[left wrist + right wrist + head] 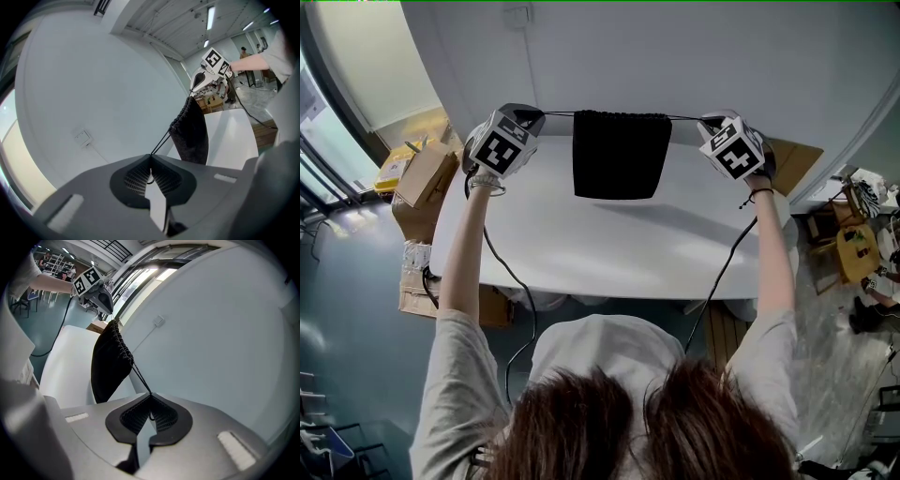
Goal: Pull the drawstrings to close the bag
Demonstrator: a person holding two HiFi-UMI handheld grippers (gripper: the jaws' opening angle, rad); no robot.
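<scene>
The bag [621, 155], black cloth, hangs in the air above the white counter [581, 244], clear of its top, slung between the two claws by its drawstrings [558, 113]; the cords run taut and nearly level out of each upper corner. The bag's top hem is puckered into small gathers, yet from the head view the mouth looks about as wide as the body, so I judge it only partly drawn in.

The left claw [150, 159] is pinched tight on the end of one cord, which comes out at the very tip of its ribbed pads; the right claw [150, 397] is clamped the same way on the other; the arms are raised and spread wide.

The step in hand is the pull itself; the next move, as I read it, calls for drawing the claws farther apart, evenly, grips kept firm, until the hem bunches shut. Cardboard boxes [422, 173] stand on the floor at the left.
</scene>
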